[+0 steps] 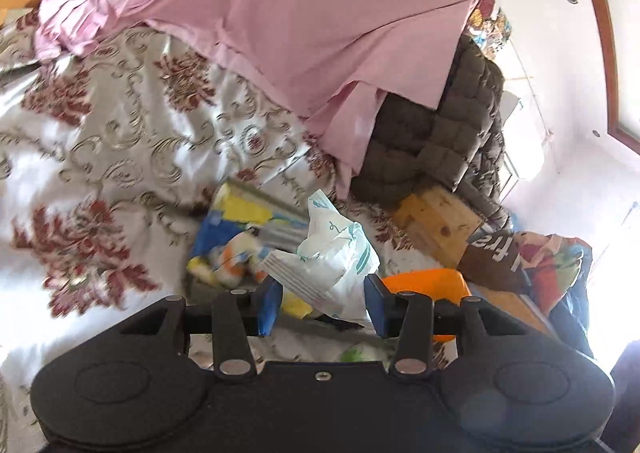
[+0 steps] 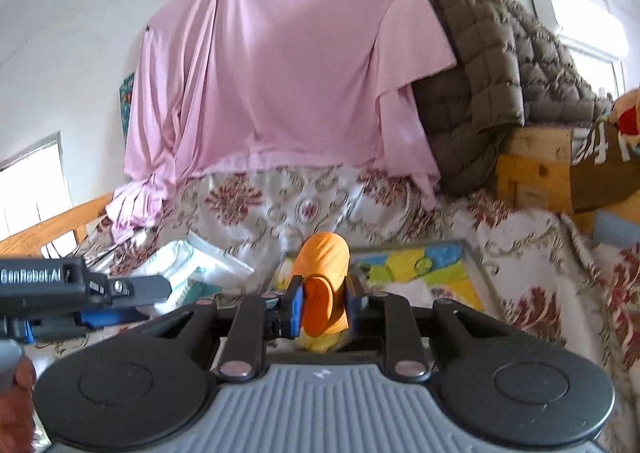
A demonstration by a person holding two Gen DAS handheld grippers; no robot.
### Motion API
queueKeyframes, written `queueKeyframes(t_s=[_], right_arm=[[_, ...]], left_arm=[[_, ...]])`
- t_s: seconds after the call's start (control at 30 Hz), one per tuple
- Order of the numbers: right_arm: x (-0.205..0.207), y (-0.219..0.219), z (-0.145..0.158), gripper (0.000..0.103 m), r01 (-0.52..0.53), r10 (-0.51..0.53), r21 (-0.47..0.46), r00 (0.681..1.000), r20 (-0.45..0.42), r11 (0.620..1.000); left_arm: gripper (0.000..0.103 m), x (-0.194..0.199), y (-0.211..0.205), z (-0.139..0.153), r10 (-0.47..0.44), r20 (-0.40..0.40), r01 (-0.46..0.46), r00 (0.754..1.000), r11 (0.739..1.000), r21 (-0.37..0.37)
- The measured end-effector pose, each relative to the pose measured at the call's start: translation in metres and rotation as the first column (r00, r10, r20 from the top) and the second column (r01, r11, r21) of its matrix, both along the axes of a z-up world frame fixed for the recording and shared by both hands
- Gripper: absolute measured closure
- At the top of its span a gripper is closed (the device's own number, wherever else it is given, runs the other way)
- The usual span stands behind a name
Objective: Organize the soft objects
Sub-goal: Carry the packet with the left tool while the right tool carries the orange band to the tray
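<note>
Right wrist view: right gripper (image 2: 322, 303) clamps the orange roll (image 2: 323, 277), its length running forward, while left gripper (image 1: 324, 303) pinches a white packet (image 1: 332, 261) alongside.

Pink cotton sheet (image 2: 280, 73) hanging on wall; raw wooden crate (image 2: 534, 169); white wall-mounted air conditioner (image 2: 580, 19), upper right.

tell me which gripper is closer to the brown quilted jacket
Cannot tell. The left gripper, holding a white packet, and the right gripper, clamping an orange cloth, both sit well short of the jacket.
</note>
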State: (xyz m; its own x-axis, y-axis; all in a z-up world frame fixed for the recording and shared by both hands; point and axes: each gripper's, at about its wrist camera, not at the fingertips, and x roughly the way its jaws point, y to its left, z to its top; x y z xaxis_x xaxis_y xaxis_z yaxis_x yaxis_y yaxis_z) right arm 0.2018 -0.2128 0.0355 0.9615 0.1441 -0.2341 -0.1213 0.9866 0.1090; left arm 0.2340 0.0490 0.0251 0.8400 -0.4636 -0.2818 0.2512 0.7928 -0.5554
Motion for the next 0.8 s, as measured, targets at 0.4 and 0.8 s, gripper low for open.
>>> queueKeyframes(t_s=[0.4,0.8], right_arm=[[0.093,-0.082,-0.019,0.078,0.11,-0.112,0.225,0.994,-0.005,0.968],[0.165,-0.135,-0.066,0.077,0.198,-0.116,0.414,0.97,-0.213,0.889]], left_arm=[[0.056,0.098,-0.073,0.021,-0.057,0.046,0.053,0.997,0.996,0.074],[0.055,0.2,-0.133,-0.002,-0.093,-0.045,0.098,0.995,0.986,0.134]])
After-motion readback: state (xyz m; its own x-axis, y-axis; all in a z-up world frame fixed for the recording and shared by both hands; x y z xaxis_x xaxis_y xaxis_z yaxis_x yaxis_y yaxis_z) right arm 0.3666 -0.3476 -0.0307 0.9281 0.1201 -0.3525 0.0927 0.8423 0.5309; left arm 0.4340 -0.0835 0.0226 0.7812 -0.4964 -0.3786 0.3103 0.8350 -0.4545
